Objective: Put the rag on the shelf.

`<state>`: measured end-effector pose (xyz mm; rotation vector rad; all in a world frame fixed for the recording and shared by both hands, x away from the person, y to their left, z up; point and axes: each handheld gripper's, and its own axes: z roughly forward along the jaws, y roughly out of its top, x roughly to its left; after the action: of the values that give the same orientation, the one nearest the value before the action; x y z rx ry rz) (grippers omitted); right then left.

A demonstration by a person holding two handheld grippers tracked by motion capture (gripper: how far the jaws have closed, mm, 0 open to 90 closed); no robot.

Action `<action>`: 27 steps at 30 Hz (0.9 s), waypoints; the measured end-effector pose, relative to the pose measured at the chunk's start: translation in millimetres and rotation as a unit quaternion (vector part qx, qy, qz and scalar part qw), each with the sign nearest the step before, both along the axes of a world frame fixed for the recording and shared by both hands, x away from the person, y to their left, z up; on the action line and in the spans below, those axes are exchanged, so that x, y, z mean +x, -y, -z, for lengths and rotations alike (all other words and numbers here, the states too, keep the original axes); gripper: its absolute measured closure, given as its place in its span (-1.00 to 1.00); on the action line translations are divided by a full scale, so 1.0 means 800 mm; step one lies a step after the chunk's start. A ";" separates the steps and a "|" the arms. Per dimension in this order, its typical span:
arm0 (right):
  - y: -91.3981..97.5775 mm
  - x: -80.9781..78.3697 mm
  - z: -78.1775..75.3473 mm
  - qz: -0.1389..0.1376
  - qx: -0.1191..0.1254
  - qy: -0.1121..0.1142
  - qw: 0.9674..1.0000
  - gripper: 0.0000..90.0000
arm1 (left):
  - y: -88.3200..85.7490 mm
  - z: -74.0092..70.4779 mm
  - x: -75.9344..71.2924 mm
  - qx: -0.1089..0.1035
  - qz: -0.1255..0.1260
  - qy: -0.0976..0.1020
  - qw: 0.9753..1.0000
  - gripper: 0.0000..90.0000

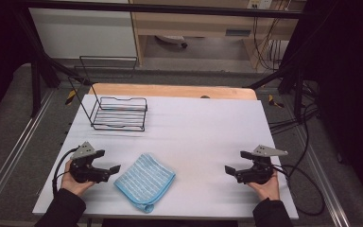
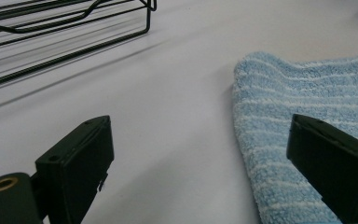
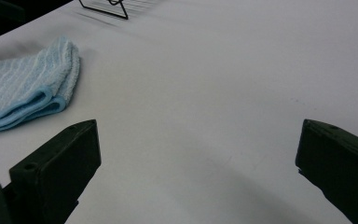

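- i see the left gripper (image 1: 109,161) low at the table's (image 1: 208,127) near-left, held in a hand (image 1: 73,182); jaws spread wide, nothing btwn them
- left gripper view: its jaws frame bare white table, w/ the blue striped cloth (image 2: 303,126) just behind the right-hand jaw — touching or not, i can't tell
- right gripper (image 1: 235,162) sits near-right, well apart from the cloth; jaws also wide apart, empty; held by the other hand (image 1: 266,188)
- cloth (image 1: 145,180) lies folded on the table's near side, just beside the left gripper; right gripper view shows its folded edges stacked (image 3: 25,91)
- black wire rack (image 1: 119,113) stands at the far-left of the table, apart from cloth & both grippers
- cables (image 1: 307,189) trail off the table's right edge
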<state>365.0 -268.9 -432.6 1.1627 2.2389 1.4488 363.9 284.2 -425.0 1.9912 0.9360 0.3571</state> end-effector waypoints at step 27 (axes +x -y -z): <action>-0.002 -0.001 0.002 0.005 -0.016 -0.003 1.000 -0.99 | 0.027 -0.018 0.011 0.004 -0.014 -0.022 1.000 -0.67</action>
<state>364.2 -267.2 -434.2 1.1700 2.2485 1.4019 373.1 262.6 -410.5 2.0025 0.9920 0.3342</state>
